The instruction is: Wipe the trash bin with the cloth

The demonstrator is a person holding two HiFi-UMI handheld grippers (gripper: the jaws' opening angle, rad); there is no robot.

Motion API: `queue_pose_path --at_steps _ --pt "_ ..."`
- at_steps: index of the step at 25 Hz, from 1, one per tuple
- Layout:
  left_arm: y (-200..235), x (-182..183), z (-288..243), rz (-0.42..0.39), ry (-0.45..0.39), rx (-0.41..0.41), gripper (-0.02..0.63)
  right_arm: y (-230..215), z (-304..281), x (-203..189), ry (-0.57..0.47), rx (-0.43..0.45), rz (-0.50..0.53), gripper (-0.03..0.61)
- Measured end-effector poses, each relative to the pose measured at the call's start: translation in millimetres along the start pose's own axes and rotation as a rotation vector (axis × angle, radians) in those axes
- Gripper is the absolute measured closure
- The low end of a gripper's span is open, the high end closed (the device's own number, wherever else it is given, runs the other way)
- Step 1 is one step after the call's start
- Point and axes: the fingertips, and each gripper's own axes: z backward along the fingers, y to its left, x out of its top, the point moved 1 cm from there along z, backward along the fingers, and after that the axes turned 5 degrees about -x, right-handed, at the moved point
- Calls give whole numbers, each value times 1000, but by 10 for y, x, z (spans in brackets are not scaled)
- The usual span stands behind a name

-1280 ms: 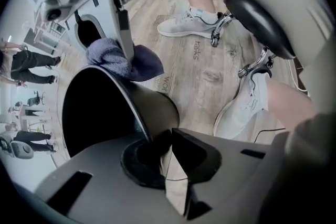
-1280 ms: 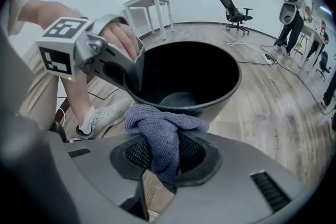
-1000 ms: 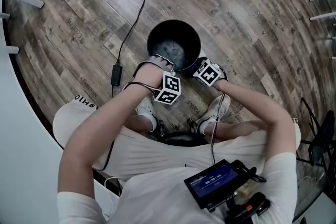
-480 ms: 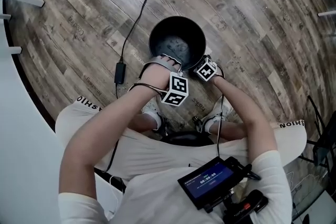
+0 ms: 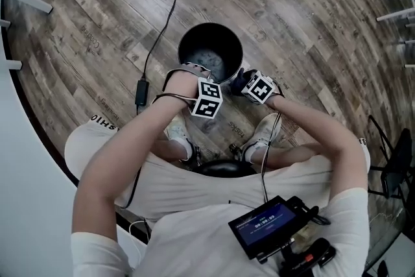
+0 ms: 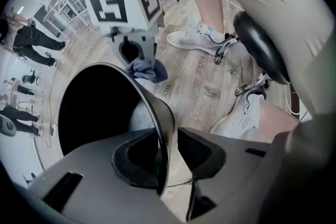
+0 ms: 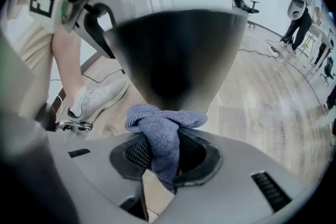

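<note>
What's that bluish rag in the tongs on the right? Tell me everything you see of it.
The cloth is blue-grey and fuzzy, like a microfibre towel. It is bunched into a wad and pinched between the right tongs, with folds bulging out ahead of the pads and a tail trailing back between them. The wad appears pressed against the outer wall of the dark trash bin.

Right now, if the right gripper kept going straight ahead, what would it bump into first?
The blue cloth in the right gripper would meet the black trash bin on its outer wall first. It looks very close, maybe touching.
</note>
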Motion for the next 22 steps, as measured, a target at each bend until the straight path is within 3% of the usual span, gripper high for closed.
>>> queue_pose_path --at_steps 7,9,13,22 --pt "-10 -77 -72 -33 40 28 503 155 742 546 -145 7 -34 476" --pt "-16 -39 -77 -74 41 51 561 156 759 630 -137 3 -41 476" --pt "-4 -14 -92 -120 59 67 571 105 601 589 -91 6 -52 476" --pt "53 52 -85 -101 40 74 571 -18 -341 170 -17 28 -50 476"
